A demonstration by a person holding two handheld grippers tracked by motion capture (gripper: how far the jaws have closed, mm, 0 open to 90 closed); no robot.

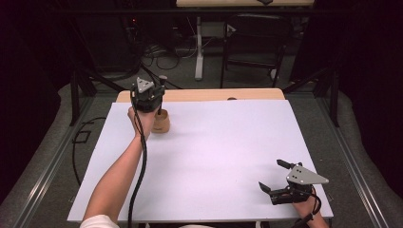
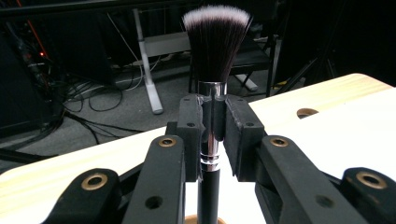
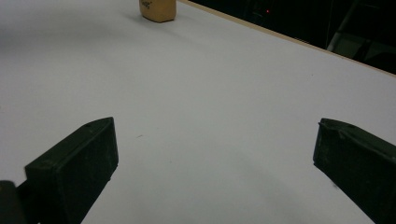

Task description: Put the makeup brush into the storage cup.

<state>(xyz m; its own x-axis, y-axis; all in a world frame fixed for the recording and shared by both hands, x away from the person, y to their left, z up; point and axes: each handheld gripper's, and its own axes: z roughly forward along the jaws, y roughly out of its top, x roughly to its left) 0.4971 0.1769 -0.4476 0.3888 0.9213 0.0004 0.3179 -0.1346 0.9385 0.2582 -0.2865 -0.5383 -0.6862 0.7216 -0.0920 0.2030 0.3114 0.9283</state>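
Right tongs point(image 1: 274, 181) idle wide at five o'clock; my left tongs point(image 2: 211, 135) pinch the black-handled, silver-ferruled makeup brush point(image 2: 215, 51) above the tan wooden cup point(image 1: 161, 122) — tilt risks a missed drop.

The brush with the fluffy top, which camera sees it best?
The left gripper view: the brush stands upright, close and sharp, with the left gripper shut on its silver collar. In the high view the gripper hides most of it, above a wooden cup. The right gripper view has the cup.

brush point(image 2: 215, 70) handle cut off below, wooden cup point(image 1: 161, 122) perhaps half hidden behind hand point(image 1: 144, 118)
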